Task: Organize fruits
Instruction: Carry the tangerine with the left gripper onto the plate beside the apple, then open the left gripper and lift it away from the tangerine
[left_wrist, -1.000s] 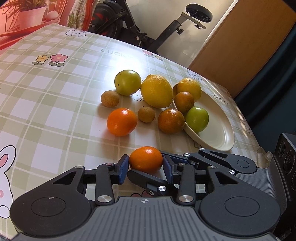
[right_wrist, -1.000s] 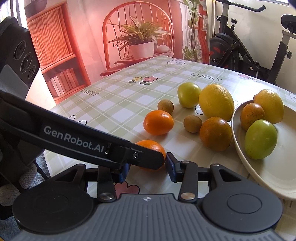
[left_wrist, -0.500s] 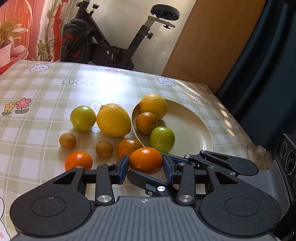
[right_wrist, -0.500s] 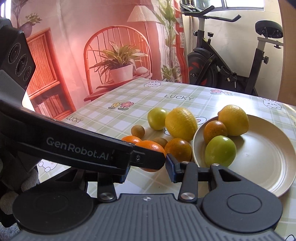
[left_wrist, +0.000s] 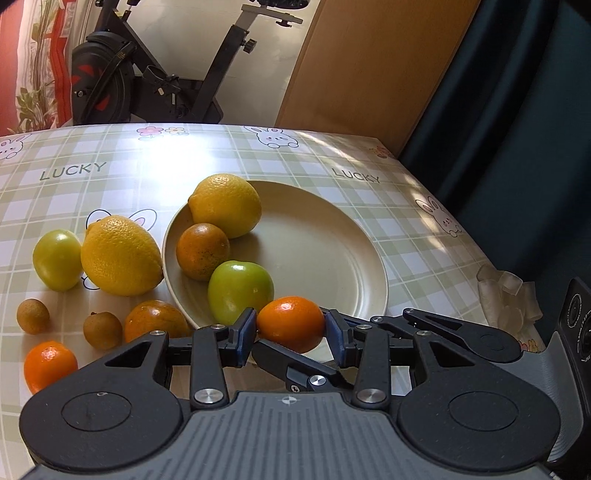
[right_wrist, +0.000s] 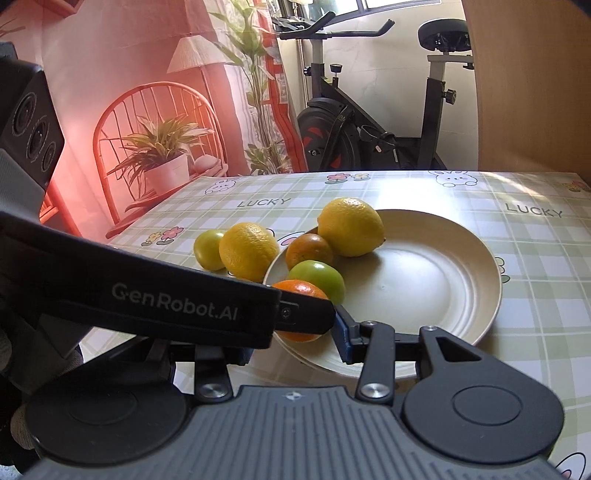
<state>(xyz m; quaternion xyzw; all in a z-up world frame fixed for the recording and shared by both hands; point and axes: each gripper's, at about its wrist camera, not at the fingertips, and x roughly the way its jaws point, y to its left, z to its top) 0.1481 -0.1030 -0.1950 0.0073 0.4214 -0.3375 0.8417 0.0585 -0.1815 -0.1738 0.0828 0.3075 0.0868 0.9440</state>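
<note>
Behind the bench (left_wrist: 332, 155), with its green checked cloth printed "LUCKY", stands a black exercise bike (right_wrist: 369, 125), beside a pink backdrop (right_wrist: 122, 66) showing a chair, lamp and potted plant, and a dark curtain (left_wrist: 517, 110).

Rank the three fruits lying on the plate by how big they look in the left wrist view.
1. Lemon, largest.
2. Green fruit.
3. Dark orange.
The last two look close, and the green fruit is nearer the camera, so their order is unsure.
</note>
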